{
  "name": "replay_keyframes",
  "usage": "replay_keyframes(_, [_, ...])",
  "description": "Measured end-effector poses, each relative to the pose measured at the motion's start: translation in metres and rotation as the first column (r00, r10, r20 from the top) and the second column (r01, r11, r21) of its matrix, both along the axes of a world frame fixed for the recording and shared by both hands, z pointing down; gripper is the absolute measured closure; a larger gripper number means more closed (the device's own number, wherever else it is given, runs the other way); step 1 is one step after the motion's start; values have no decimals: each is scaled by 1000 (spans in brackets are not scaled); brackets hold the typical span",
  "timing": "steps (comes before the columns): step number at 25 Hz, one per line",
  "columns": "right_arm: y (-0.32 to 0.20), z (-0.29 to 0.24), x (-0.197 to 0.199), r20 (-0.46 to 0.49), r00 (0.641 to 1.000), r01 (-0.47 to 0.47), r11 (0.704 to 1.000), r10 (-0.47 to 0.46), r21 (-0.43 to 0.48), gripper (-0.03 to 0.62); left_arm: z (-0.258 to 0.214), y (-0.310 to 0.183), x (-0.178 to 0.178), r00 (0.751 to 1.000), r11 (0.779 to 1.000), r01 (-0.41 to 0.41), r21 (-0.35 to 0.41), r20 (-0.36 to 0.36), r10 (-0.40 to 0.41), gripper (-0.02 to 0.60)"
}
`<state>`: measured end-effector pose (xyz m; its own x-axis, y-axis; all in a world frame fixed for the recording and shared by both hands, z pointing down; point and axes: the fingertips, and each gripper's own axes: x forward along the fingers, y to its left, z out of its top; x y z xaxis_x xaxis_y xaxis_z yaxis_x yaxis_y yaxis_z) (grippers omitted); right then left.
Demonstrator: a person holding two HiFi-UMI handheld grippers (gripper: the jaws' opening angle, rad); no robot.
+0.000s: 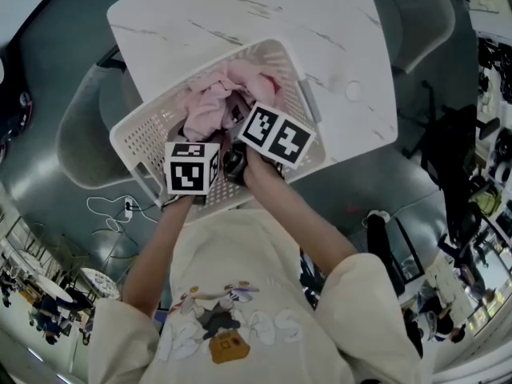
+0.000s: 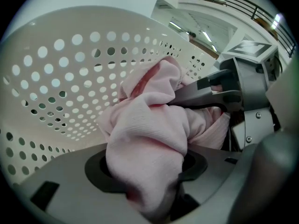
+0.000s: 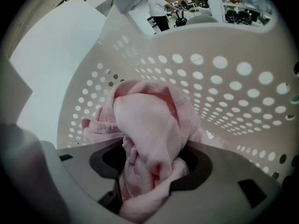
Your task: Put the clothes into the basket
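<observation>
A white perforated plastic basket [image 1: 140, 138] stands at the near edge of a white marble-pattern table [image 1: 240, 14], above a grey floor [image 1: 48, 70]. Both forearms [image 1: 296, 214] reach toward 12 o'clock, tilted steeply down. The left gripper [image 2: 145, 171] and the right gripper [image 3: 149, 167] each clamp the crumpled pink cloth garment [image 1: 210, 106], which is inside the basket.

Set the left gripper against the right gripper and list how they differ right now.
Head view: the left gripper holds its marker cube square, while the right gripper holds its marker cube slanted and deeper over the basket. The left gripper view shows the right gripper beside the pink garment; the right gripper view shows no left gripper. Shared: both have fingers closed on that bunched garment inside the basket.
</observation>
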<state>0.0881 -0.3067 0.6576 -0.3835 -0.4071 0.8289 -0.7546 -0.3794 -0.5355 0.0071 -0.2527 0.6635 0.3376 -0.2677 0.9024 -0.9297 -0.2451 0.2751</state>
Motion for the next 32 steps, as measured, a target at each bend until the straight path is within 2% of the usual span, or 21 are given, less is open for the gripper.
replay_keyframes(14, [-5, 25, -2, -16, 1000, 2, 1000, -3, -27, 332, 18, -4, -5, 999, 999, 31, -28, 26, -30, 313])
replay_keyframes(20, [-5, 28, 1, 6, 1000, 3, 999, -3, -38, 292, 17, -3, -7, 999, 998, 41, -42, 21, -40, 285])
replay_keyframes(26, [3, 16, 7, 14, 999, -35, 999, 36, -36, 263, 2, 2, -17, 998, 999, 46, -1, 32, -46, 255])
replay_keyframes(32, [8, -3, 14, 23, 998, -67, 998, 67, -14, 256, -21, 1, -21, 998, 997, 60, 47, 1, -60, 241])
